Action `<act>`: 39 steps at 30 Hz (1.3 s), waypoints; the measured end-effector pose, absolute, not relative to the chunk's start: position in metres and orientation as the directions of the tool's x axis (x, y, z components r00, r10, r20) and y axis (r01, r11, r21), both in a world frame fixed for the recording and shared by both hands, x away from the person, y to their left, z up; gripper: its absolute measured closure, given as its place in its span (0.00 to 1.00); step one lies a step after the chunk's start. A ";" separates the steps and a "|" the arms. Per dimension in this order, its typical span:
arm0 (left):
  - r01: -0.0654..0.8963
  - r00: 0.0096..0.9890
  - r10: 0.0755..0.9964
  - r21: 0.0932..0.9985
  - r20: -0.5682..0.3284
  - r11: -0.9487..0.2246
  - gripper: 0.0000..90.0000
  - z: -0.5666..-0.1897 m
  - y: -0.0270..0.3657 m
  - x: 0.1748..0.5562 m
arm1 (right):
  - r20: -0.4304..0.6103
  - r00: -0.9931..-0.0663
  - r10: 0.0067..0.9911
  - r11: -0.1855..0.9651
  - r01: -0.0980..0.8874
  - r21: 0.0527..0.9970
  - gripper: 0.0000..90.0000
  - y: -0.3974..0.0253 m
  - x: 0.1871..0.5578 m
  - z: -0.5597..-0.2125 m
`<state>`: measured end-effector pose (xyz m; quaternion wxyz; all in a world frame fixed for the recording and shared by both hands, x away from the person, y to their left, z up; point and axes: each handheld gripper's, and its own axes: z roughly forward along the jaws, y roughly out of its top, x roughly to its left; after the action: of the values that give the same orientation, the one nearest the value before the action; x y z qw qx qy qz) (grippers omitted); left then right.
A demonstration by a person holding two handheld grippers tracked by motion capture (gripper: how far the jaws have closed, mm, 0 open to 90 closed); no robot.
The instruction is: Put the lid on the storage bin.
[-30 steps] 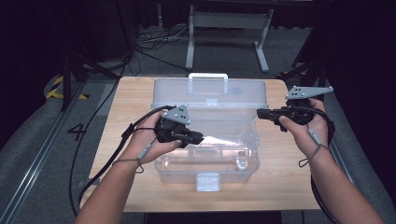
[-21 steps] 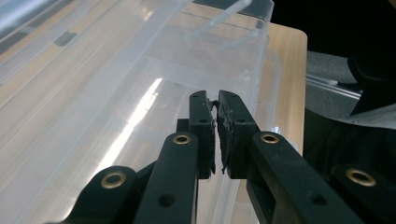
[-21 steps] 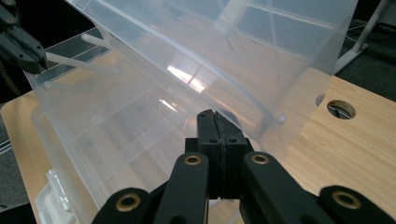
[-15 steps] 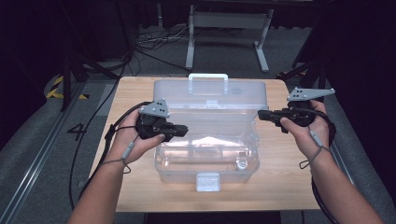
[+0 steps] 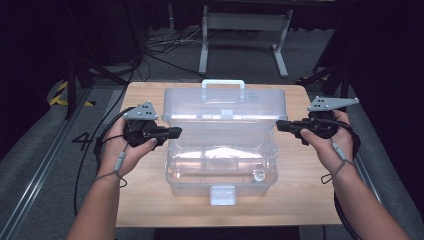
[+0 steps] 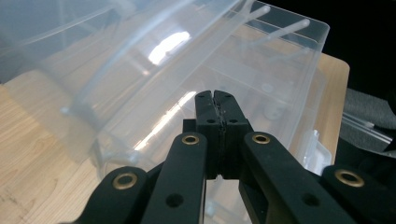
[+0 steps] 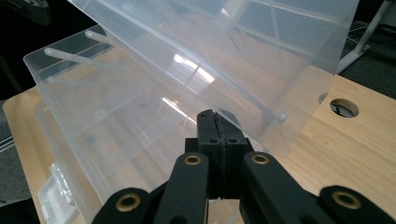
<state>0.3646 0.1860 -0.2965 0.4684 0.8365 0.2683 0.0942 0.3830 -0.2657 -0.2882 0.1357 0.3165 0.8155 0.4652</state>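
Note:
A clear plastic storage box (image 5: 220, 167) stands in the middle of the wooden table (image 5: 145, 200), its lid (image 5: 225, 107) tipped up and back, a handle on the lid's far edge. My left gripper (image 5: 176, 131) hovers just off the box's left side, jaws pressed together on nothing. My right gripper (image 5: 280, 125) hovers at the box's right side, also shut and empty. In the left gripper view the shut jaws (image 6: 215, 100) point at the box's wall (image 6: 261, 74). In the right gripper view the jaws (image 7: 213, 116) point at the wall below the raised lid (image 7: 261, 51).
A white latch (image 5: 222, 195) sticks out from the box's near face. A round hole (image 7: 344, 108) is cut in the tabletop near the box. Cables lie on the floor beyond the table, beside a metal stand (image 5: 240, 30).
My left gripper has drawn out of the box, moving left to its outer side. The right gripper has stayed at the box's right side.

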 end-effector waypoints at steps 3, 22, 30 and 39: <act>0.367 0.826 0.556 0.836 -0.091 -0.409 1.00 -0.297 0.190 0.364 | 0.071 -0.763 0.642 0.369 0.388 0.844 1.00 -0.266 0.381 -0.289; 0.422 0.758 0.634 0.856 -0.152 -0.299 1.00 -0.310 0.205 0.361 | 0.071 -0.771 0.633 0.365 0.378 0.851 1.00 -0.266 0.369 -0.298; 0.421 0.757 0.635 0.857 -0.151 -0.298 1.00 -0.311 0.203 0.359 | 0.072 -0.772 0.632 0.364 0.377 0.851 1.00 -0.266 0.367 -0.298; 0.424 0.755 0.639 0.852 -0.147 -0.306 1.00 -0.314 0.202 0.354 | 0.087 -0.774 0.627 0.358 0.385 0.851 1.00 -0.266 0.364 -0.303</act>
<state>0.3535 0.2025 -0.3140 0.4868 0.8004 0.3319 0.1101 0.3643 -0.2664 -0.3027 0.1273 0.3108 0.8141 0.4738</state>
